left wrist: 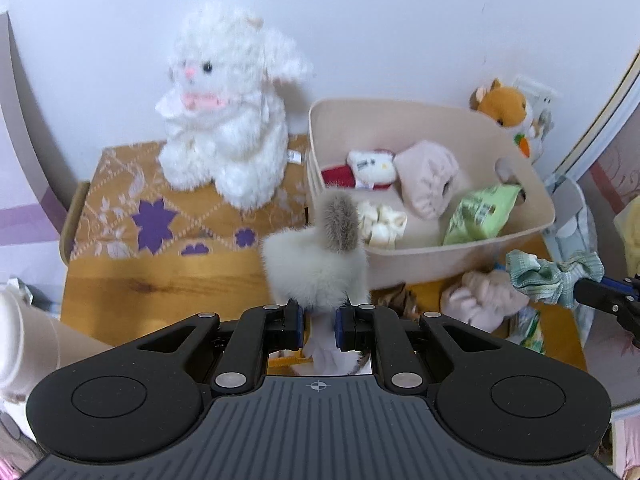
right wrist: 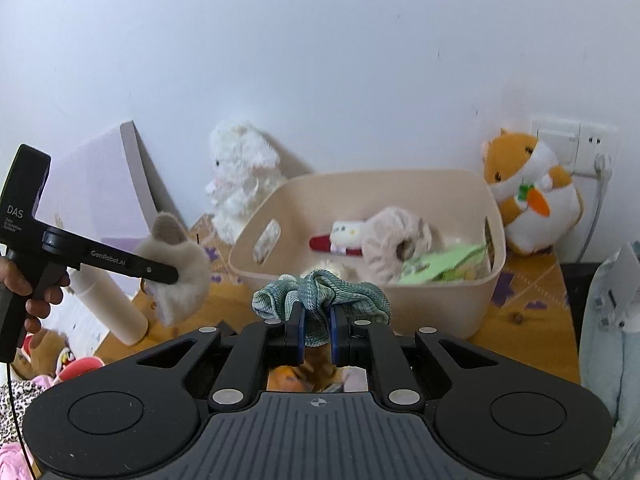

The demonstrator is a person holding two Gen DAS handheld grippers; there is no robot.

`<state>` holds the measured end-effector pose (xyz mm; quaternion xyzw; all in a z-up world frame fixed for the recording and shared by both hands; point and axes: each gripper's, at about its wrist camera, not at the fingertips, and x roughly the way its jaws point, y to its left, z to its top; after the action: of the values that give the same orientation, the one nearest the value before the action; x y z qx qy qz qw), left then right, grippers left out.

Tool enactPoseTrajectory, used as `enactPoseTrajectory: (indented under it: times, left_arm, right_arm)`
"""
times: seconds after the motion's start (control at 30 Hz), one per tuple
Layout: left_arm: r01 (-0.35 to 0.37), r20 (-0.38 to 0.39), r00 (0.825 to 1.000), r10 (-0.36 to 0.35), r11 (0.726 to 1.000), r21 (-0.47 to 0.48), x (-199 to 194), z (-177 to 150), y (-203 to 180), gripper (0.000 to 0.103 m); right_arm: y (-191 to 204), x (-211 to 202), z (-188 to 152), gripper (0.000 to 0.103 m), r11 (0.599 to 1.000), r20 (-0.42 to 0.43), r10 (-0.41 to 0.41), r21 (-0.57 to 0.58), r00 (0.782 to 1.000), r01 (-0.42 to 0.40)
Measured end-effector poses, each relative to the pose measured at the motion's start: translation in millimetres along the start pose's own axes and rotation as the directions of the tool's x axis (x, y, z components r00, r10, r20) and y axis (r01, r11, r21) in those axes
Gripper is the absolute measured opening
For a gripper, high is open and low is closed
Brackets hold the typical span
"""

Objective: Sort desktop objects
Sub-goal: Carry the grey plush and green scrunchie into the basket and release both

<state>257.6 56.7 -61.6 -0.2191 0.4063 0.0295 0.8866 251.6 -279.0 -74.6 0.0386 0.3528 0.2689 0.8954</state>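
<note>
My left gripper [left wrist: 318,330] is shut on a small pale fluffy plush [left wrist: 316,268] with a grey tail, held above the wooden table in front of the beige bin [left wrist: 532,196]. In the right wrist view the same plush [right wrist: 180,268] hangs in the left gripper [right wrist: 168,272] at the left. My right gripper [right wrist: 317,338] is shut on a green checked scrunchie [right wrist: 320,294], held just before the beige bin [right wrist: 494,216]. The scrunchie [left wrist: 552,276] also shows at the right edge of the left wrist view. Inside the bin lie a pink scrunchie [left wrist: 430,178], a small white-and-red plush [left wrist: 370,168] and a green packet [left wrist: 480,212].
A white plush rabbit [left wrist: 228,120] sits on a patterned cloth [left wrist: 140,208] at the back left. An orange hamster plush [right wrist: 528,196] stands right of the bin by a wall socket [right wrist: 576,144]. Another pink scrunchie [left wrist: 484,296] lies on the table. A white tube [right wrist: 108,304] leans at left.
</note>
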Motion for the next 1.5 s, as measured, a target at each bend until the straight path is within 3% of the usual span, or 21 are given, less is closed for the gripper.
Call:
enactPoseTrajectory:
  times: [0.27, 0.6, 0.9, 1.1, 1.2, 1.23, 1.3, 1.37, 1.43, 1.5]
  left_arm:
    - [0.009, 0.058, 0.998, -0.01, 1.0, 0.016, -10, 27, -9, 0.014]
    - [0.006, 0.114, 0.993, -0.007, 1.0, 0.015, 4, 71, -31, 0.014]
    - [-0.007, 0.071, 0.997, 0.004, 1.0, 0.03, 49, 87, -66, 0.014]
    - [-0.015, 0.006, 1.0, 0.015, 0.997, 0.077, 79, 83, -86, 0.014]
    - [-0.036, -0.004, 0.999, 0.037, 0.994, 0.106, 88, 76, -93, 0.014]
    - [-0.036, 0.001, 0.999, 0.037, 0.993, 0.109, 89, 74, -95, 0.017]
    - [-0.031, -0.003, 1.0, 0.031, 0.994, 0.101, 90, 72, -94, 0.035]
    - [-0.039, 0.007, 0.999, 0.038, 0.996, 0.085, 88, 71, -92, 0.07]
    - [-0.059, 0.034, 0.998, 0.057, 0.996, 0.064, 84, 69, -90, 0.078]
    - [-0.048, 0.034, 0.998, 0.047, 0.998, 0.036, 80, 68, -85, 0.078]
  right_arm:
    - [-13, -2, 28, 0.011, 0.999, 0.05, -0.033, -0.009, 0.998, 0.033]
    - [-36, 15, 65, 0.011, 0.996, 0.089, -0.084, 0.001, 0.992, 0.085]
    - [-47, 57, 86, 0.011, 0.99, 0.063, -0.14, -0.022, 0.988, 0.141]
    - [-55, 90, 80, 0.011, 0.983, 0.004, -0.179, -0.028, 0.984, 0.179]
    - [-61, 99, 74, 0.017, 0.987, -0.04, -0.161, -0.003, 0.986, 0.161]
    - [-63, 99, 72, 0.03, 0.988, -0.047, -0.157, 0.01, 0.987, 0.157]
    - [-63, 98, 66, 0.046, 0.987, -0.043, -0.161, 0.012, 0.986, 0.162]
    - [-61, 96, 62, 0.063, 0.986, -0.044, -0.167, -0.017, 0.985, 0.167]
    - [-56, 91, 58, 0.077, 0.983, -0.05, -0.181, -0.045, 0.982, 0.179]
    - [-53, 86, 54, 0.078, 0.984, -0.051, -0.171, -0.059, 0.984, 0.168]
